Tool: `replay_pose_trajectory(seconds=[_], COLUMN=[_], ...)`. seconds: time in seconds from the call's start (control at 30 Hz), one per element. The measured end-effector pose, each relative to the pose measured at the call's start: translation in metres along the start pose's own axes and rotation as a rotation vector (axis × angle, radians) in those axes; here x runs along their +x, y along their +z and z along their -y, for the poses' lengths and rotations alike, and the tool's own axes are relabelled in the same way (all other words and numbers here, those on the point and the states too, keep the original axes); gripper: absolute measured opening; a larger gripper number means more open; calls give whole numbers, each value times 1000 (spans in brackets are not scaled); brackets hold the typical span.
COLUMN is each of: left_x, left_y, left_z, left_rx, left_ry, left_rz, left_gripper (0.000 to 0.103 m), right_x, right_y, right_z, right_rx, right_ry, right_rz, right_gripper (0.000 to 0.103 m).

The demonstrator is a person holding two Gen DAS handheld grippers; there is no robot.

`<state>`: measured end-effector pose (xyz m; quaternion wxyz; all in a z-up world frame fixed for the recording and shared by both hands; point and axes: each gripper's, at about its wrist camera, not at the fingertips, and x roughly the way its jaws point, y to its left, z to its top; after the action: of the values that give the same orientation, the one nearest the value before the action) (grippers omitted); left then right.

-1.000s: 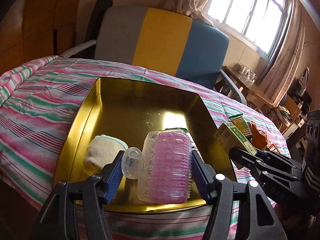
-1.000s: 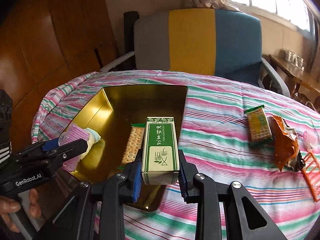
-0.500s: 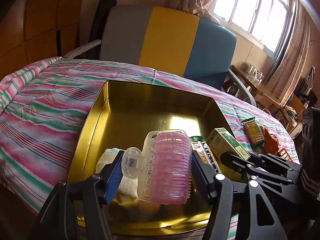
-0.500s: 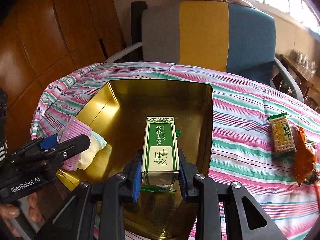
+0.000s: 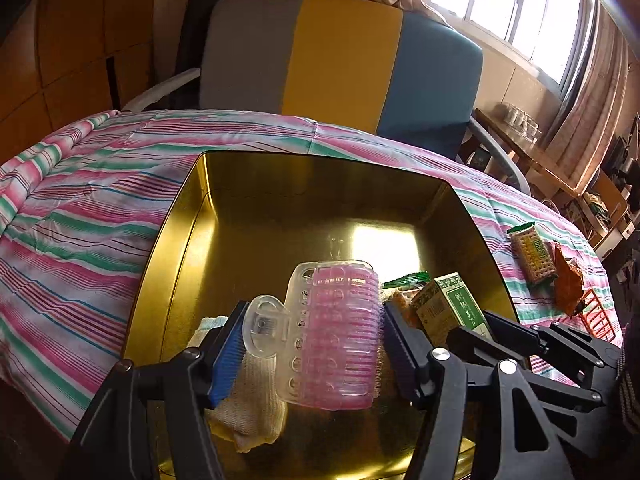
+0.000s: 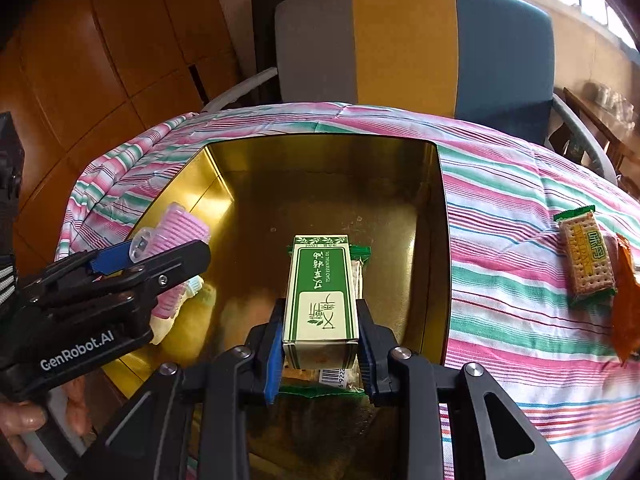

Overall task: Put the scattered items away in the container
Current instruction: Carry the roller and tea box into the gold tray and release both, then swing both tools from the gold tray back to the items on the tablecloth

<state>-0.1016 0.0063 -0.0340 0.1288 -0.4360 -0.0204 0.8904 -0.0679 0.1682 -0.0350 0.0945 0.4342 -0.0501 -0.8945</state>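
Note:
A gold tin tray [image 5: 280, 216] [image 6: 328, 184] sits on the striped bedcover. My left gripper [image 5: 312, 344] is shut on a pink hair roller in a clear clip [image 5: 336, 336] and holds it over the tray's near part; it also shows in the right wrist view [image 6: 176, 236]. A white rolled cloth [image 5: 248, 396] lies in the tray under it. My right gripper [image 6: 320, 352] is shut on a green and cream box [image 6: 320, 292] [image 5: 452, 312], held over a cracker packet [image 6: 356, 264] lying in the tray.
On the cover right of the tray lie a cracker packet [image 6: 586, 256] [image 5: 532, 252], an orange wrapper [image 6: 626, 296] [image 5: 566, 284] and an orange plastic piece [image 5: 598, 316]. A grey, yellow and blue chair [image 5: 340, 60] stands behind the bed. A wooden shelf [image 5: 560, 176] is at the far right.
Both grippers have moved forward over the tray with their loads. The green box went from the tray's right rim to above the cracker packet inside.

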Motion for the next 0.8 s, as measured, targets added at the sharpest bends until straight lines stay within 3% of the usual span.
replay_pose_trajectory(seconds=[0.13,0.23,0.37,0.43,0.5,0.67,0.8], left_x=[3,3,3,0,-4,-18,-33], left_y=[-4,-7,-8,-8,-9,-12,-16], left_z=[-2,-2,-1,0,1,9,20], left_rx=[-7,-6,1,-1,2,19,26], left_ry=[9,10,12,13,15,19,9], left_rz=[-17,-19,-20,-12,1,29,49], left_gripper=[65,66,71,71,72,77,79], right_x=[-5,-9,-17,-22,-32,-58,-69], right_y=[0,-1,-3,-3,-5,-11,-23], right_z=[1,1,1,1,2,20,50], right_rx=[1,8,8,4,3,26,78], right_ry=[10,20,30,32,36,-6,-94], right_rz=[15,29,54,71,106,183,188], right_gripper=[34,45,73,79,92,103,103])
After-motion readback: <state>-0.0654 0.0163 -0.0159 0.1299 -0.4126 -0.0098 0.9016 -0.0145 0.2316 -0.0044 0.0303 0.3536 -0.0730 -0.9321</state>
